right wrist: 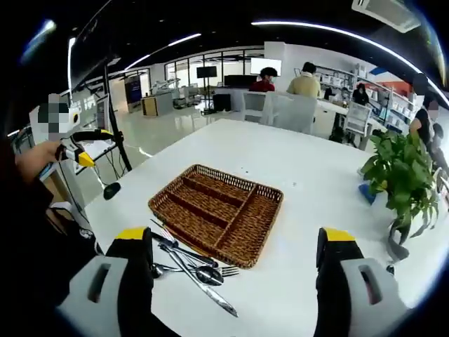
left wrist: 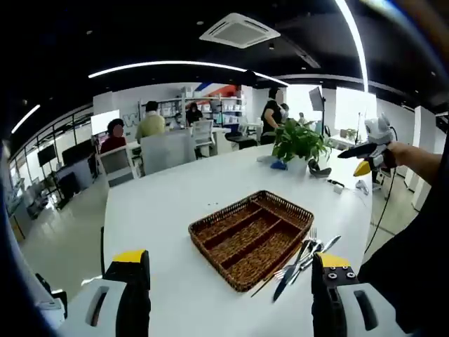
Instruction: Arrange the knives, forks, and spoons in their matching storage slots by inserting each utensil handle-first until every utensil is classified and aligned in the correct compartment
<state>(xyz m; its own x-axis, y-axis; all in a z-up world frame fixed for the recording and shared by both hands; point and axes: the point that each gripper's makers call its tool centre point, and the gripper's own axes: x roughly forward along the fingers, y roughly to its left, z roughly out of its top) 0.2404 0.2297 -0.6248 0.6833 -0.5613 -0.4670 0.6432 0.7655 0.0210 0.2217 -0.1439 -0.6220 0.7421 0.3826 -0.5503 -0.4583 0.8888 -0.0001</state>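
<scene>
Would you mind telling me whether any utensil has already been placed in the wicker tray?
No, the wicker tray has bare compartments in the right gripper view, and the utensils lie piled on the table beside it.

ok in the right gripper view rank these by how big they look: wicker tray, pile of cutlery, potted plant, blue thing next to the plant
1. Wicker tray, clearly the largest.
2. Potted plant, though it stands farther off, so its true size against the tray is unsure.
3. Pile of cutlery, nearer the camera.
4. Blue thing, smallest.
</scene>
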